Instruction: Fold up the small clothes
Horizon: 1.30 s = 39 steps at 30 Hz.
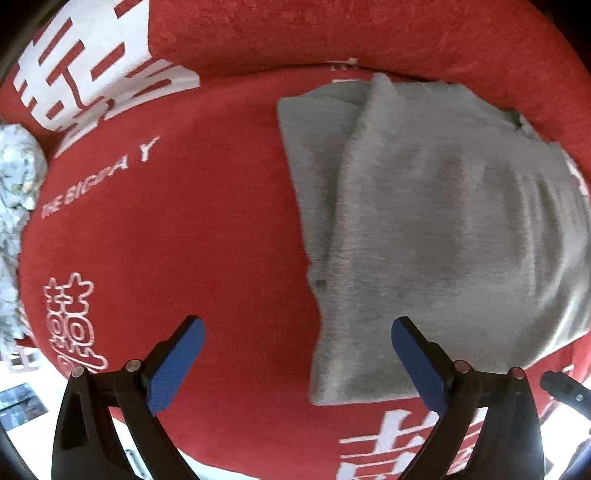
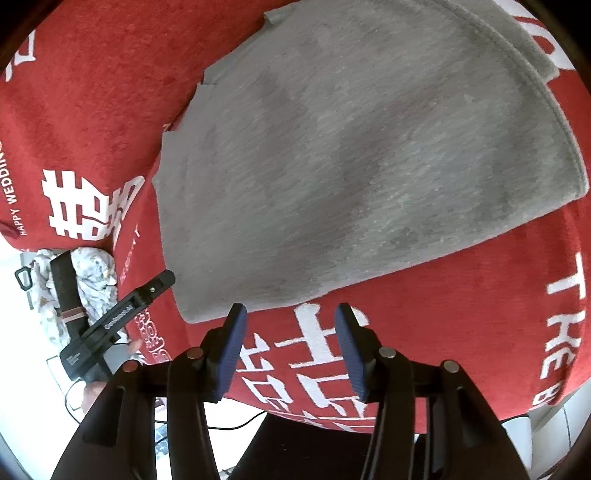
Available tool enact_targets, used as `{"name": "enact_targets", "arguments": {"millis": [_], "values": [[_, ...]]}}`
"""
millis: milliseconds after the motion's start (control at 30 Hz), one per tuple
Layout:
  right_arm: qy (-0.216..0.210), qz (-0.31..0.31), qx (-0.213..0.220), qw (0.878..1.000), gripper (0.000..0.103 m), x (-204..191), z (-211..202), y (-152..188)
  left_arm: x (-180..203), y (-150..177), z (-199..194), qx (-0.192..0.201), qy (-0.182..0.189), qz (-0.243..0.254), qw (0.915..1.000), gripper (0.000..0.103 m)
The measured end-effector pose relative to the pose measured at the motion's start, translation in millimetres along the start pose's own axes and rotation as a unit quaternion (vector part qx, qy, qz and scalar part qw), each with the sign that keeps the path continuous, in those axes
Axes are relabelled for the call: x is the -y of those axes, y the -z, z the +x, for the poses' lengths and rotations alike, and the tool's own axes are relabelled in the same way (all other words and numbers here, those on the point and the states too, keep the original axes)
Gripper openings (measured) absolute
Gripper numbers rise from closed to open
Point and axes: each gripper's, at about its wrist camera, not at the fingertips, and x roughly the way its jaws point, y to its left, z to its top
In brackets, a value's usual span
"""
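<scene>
A grey folded garment (image 1: 424,221) lies flat on the red cover (image 1: 184,240) with white lettering; one flap is folded over its left part. My left gripper (image 1: 297,328) hangs straight above the garment's near left edge. Its blue pads (image 1: 173,365) stand wide open and grip nothing; the right pad is over the grey cloth, the left over red cover. In the right wrist view the garment (image 2: 351,166) fills the middle. My right gripper (image 2: 291,317) is open just short of its near edge, with only red cover (image 2: 461,314) between the fingers. The left gripper (image 2: 114,269) shows at the left.
A red back cushion (image 1: 332,33) with large white characters runs behind the garment. A crumpled pale patterned cloth (image 1: 14,192) lies at the cover's left end, also seen in the right wrist view (image 2: 92,280). Below the cover's front edge there is white floor with a black cable (image 2: 236,426).
</scene>
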Motion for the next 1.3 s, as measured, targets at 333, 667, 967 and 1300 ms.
{"name": "enact_targets", "arguments": {"millis": [333, 667, 967, 1300], "values": [[-0.103, 0.055, -0.019, 0.993, 0.059, 1.8, 36.3, 13.8, -24.9, -7.3, -1.7, 0.013, 0.092, -0.025, 0.9953, 0.101], [-0.199, 0.121, -0.003, 0.973, 0.059, 2.3, 93.3, 27.6, -52.9, -23.9, 10.1, 0.018, 0.125, -0.052, 0.9906, 0.101], [-0.249, 0.158, 0.013, 0.955, 0.021, -12.6, 111.0, 9.9, -50.7, -26.7, 20.6, -0.015, 0.218, -0.052, 0.9745, 0.101], [-0.313, 0.108, 0.045, 0.943, 0.009, -29.0, 60.1, -2.9, -35.9, -41.2, 30.2, -0.055, 0.357, -0.077, 0.9293, 0.101]]}}
